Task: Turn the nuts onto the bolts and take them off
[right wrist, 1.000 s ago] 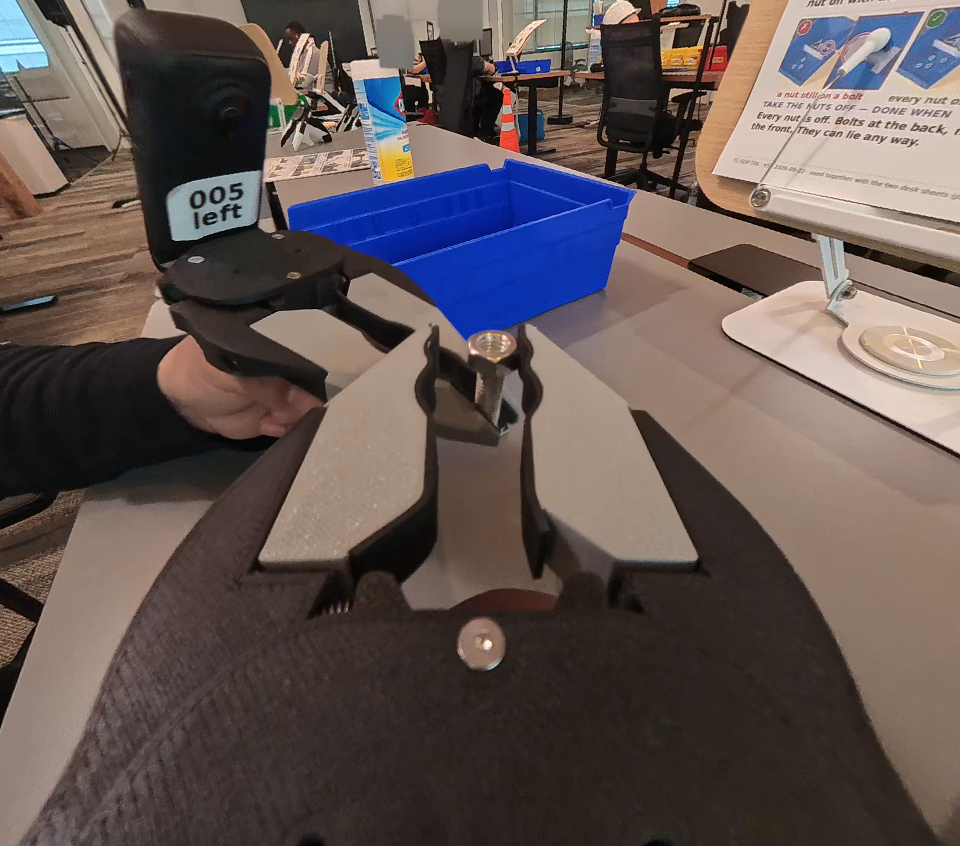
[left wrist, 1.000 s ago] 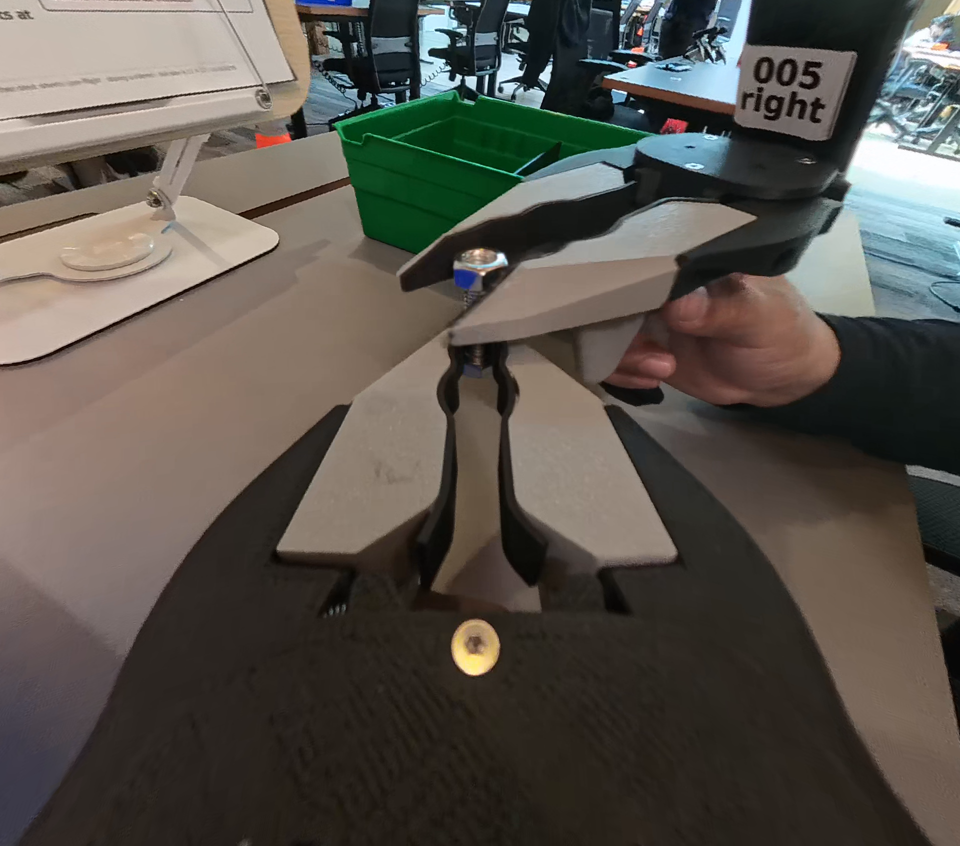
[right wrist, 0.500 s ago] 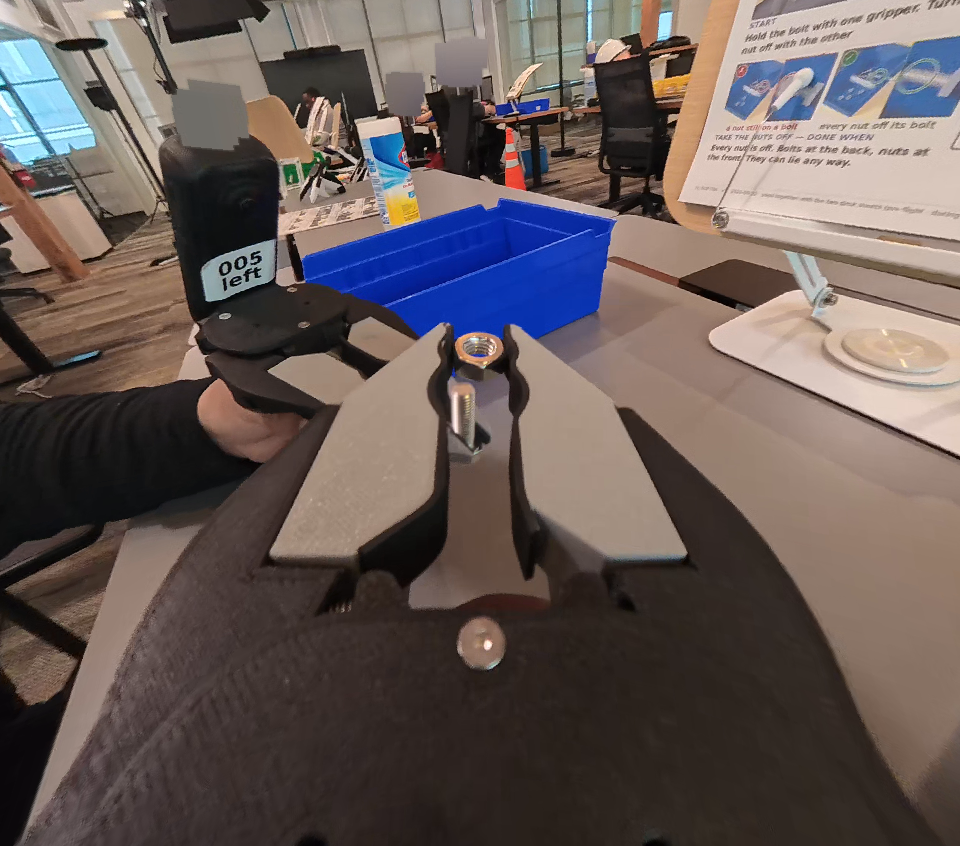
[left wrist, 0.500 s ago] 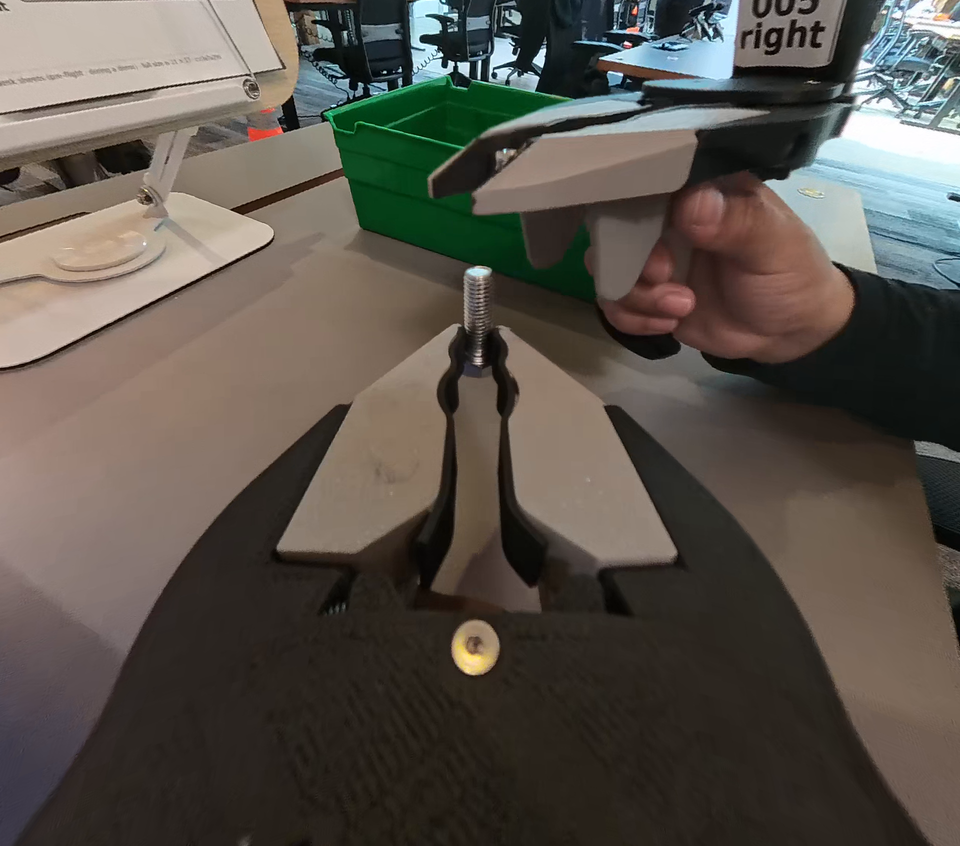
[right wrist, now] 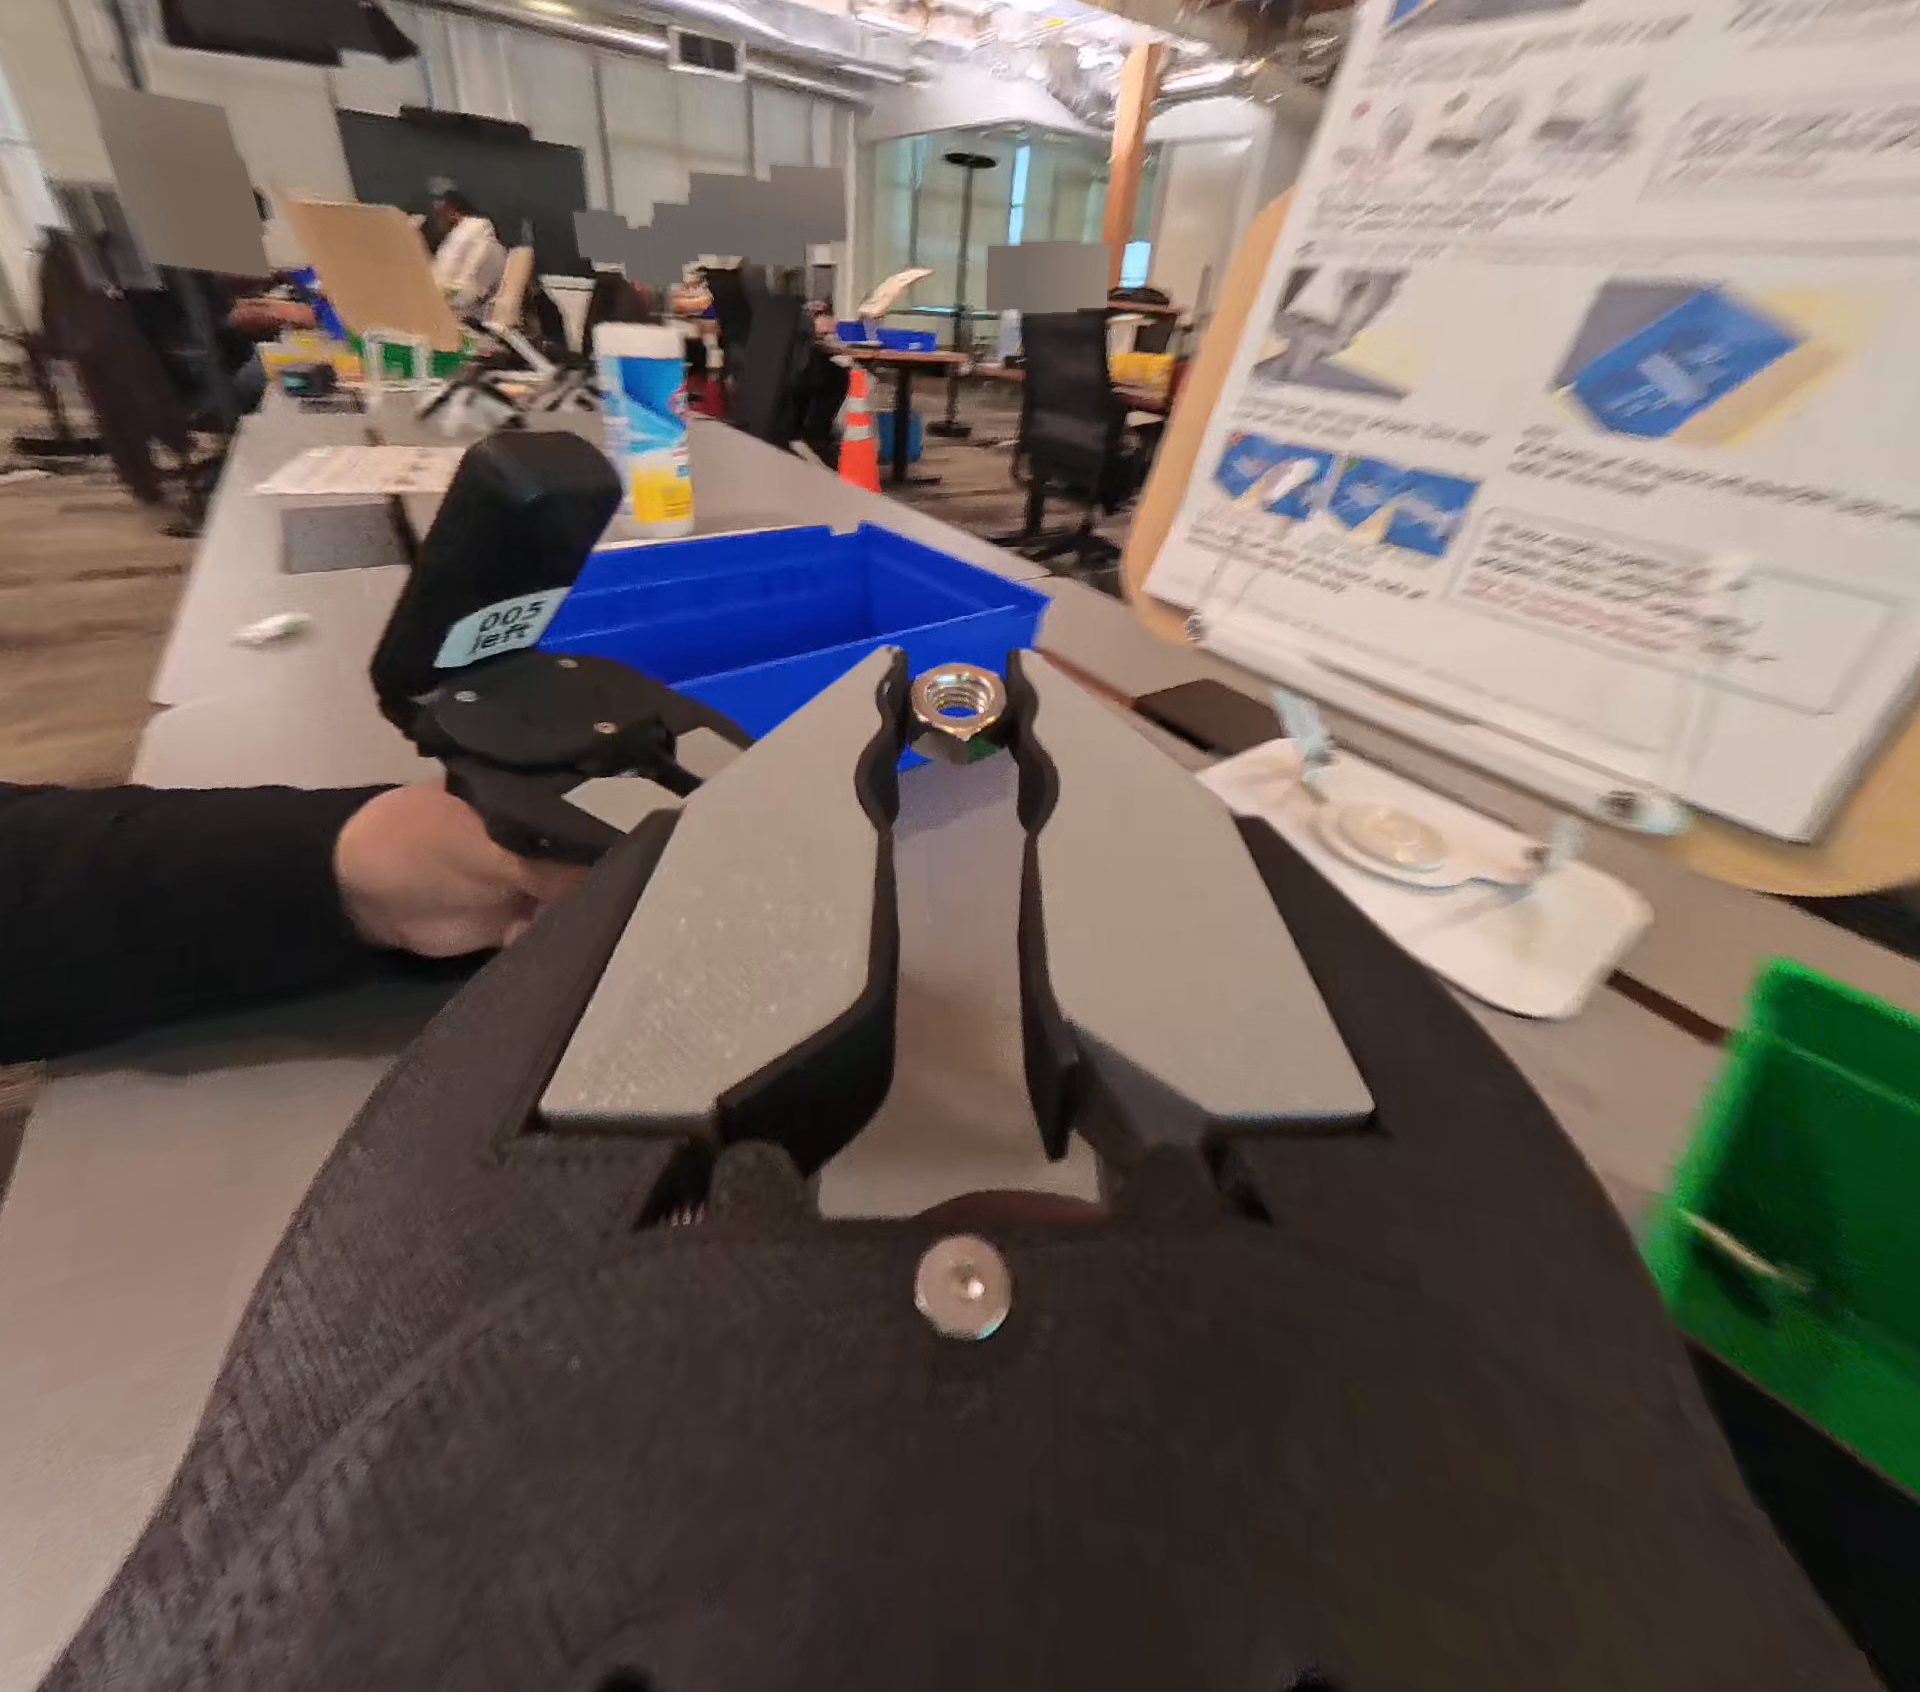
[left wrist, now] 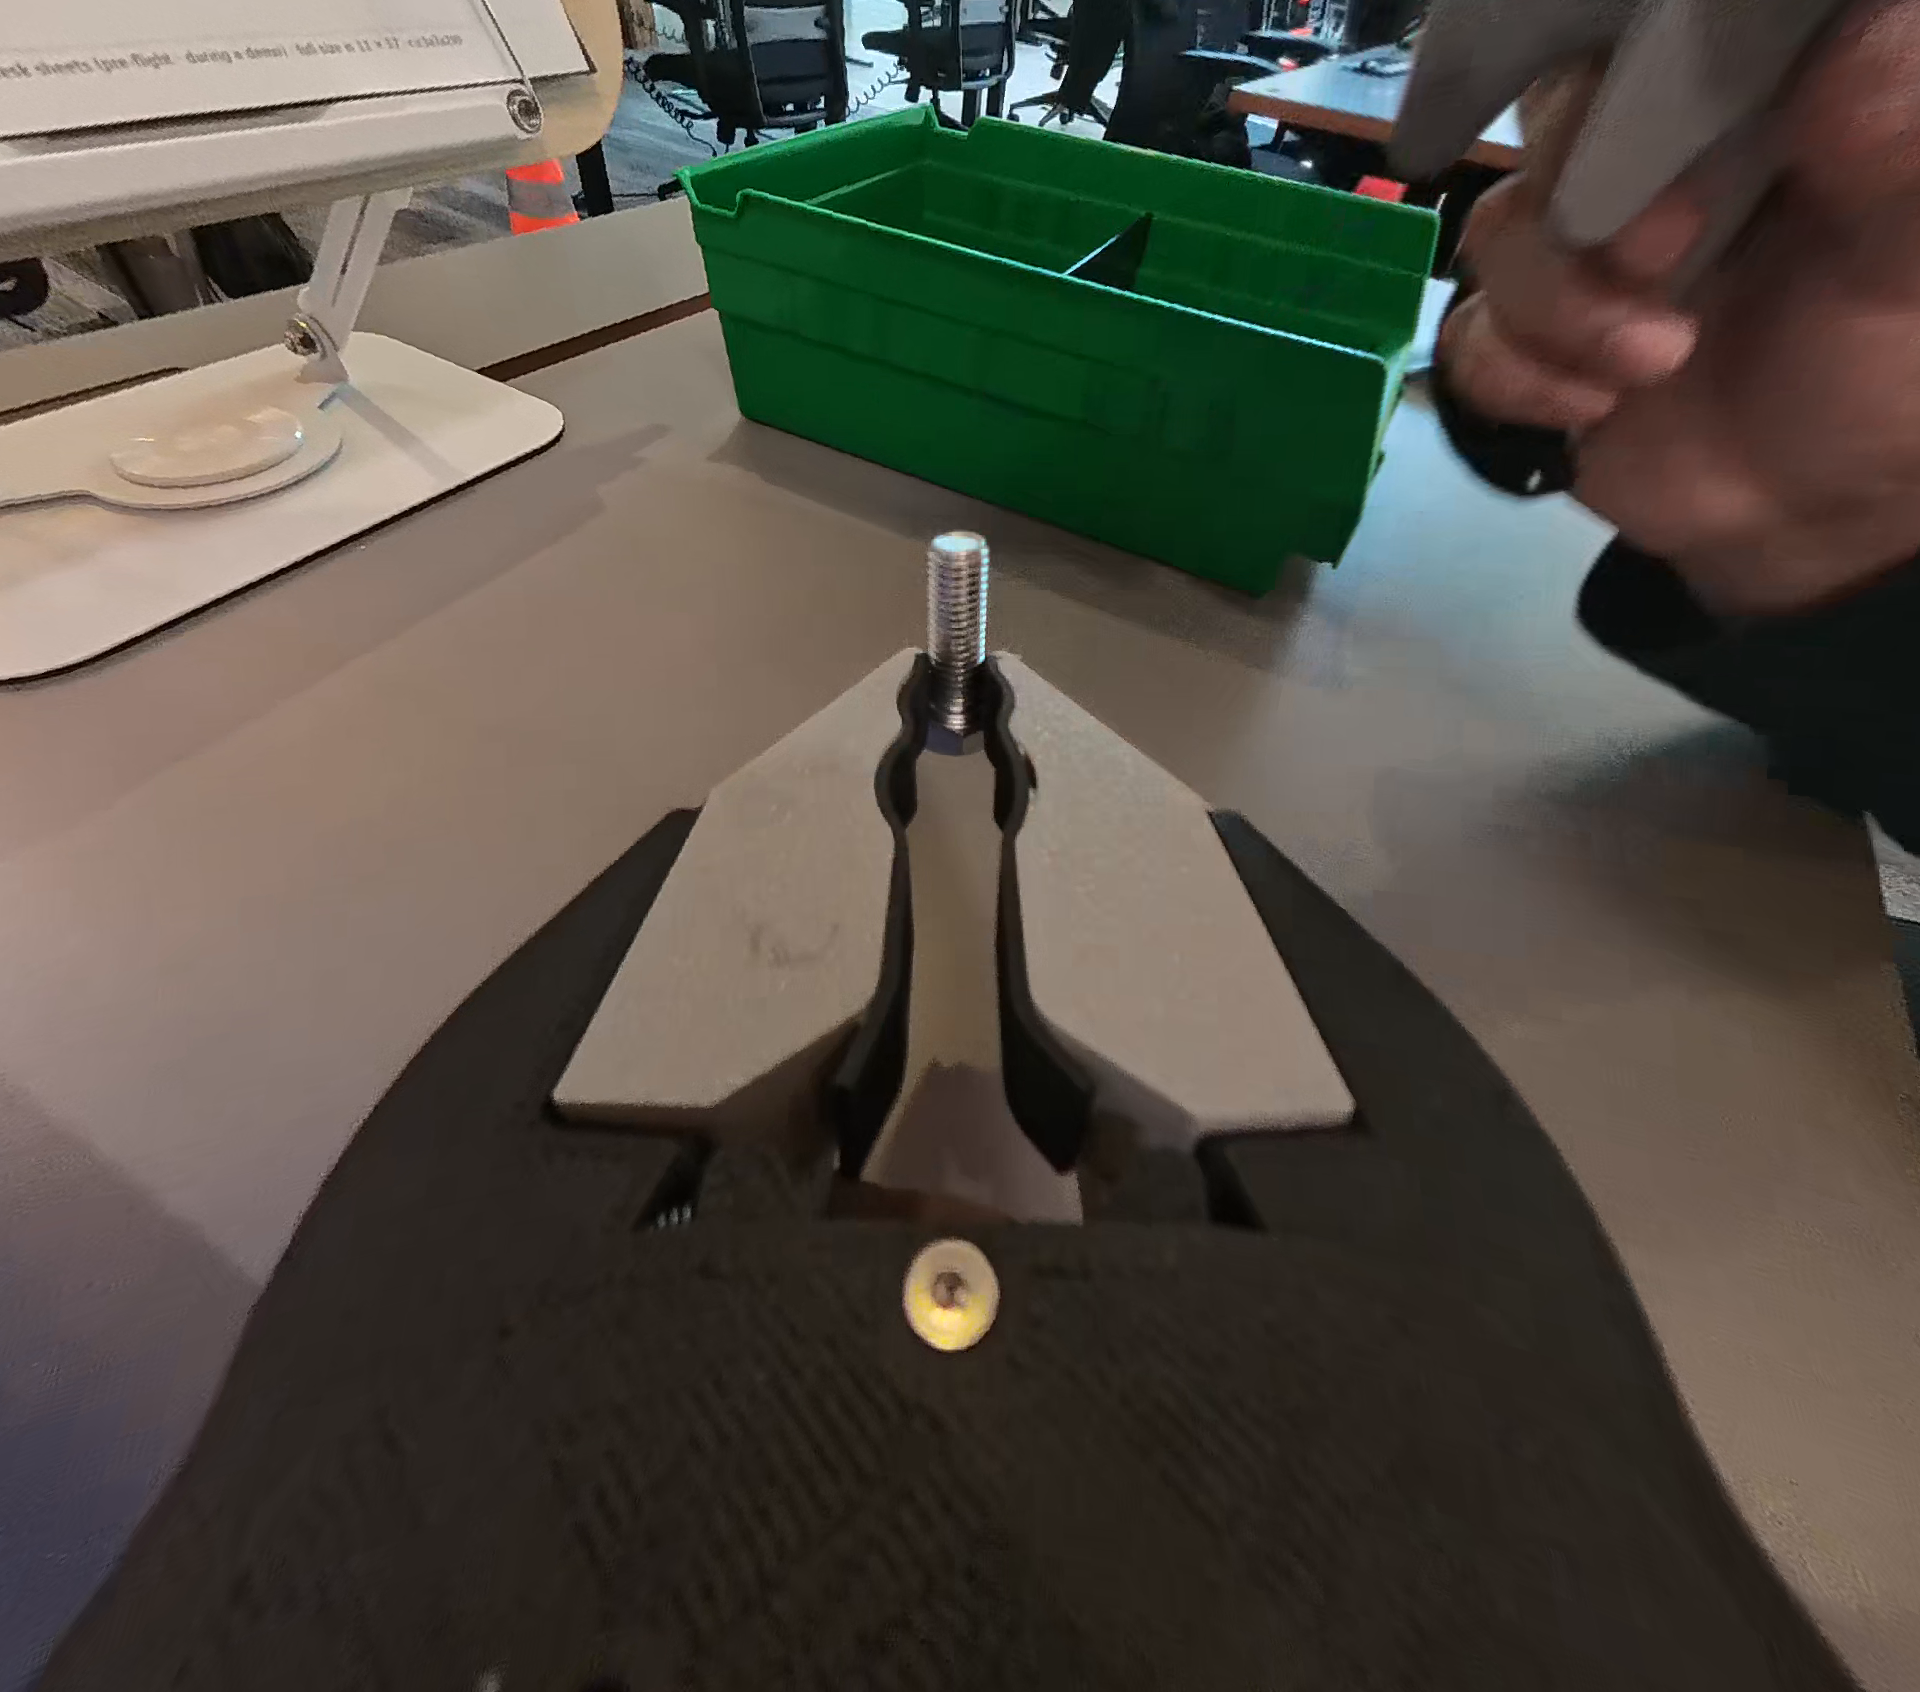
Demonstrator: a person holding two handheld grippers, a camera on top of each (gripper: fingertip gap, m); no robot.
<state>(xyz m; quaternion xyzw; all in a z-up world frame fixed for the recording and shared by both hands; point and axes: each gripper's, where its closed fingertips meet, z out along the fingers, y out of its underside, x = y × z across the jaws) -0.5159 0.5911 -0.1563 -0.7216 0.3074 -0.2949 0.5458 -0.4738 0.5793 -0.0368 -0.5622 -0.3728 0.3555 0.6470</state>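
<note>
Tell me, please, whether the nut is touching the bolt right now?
Apart. The left wrist view shows the bolt bare in the left gripper; the right wrist view shows the nut pinched in the right gripper, with no bolt in it.

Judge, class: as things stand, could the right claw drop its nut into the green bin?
Probably yes. The right claw grips the nut clear of the bolt, and the green bin sits open-topped just to its right, with nothing visible between them.

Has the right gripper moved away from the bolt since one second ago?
Yes. The right gripper, holding the nut, rose and swung right, toward the green bin.
</note>
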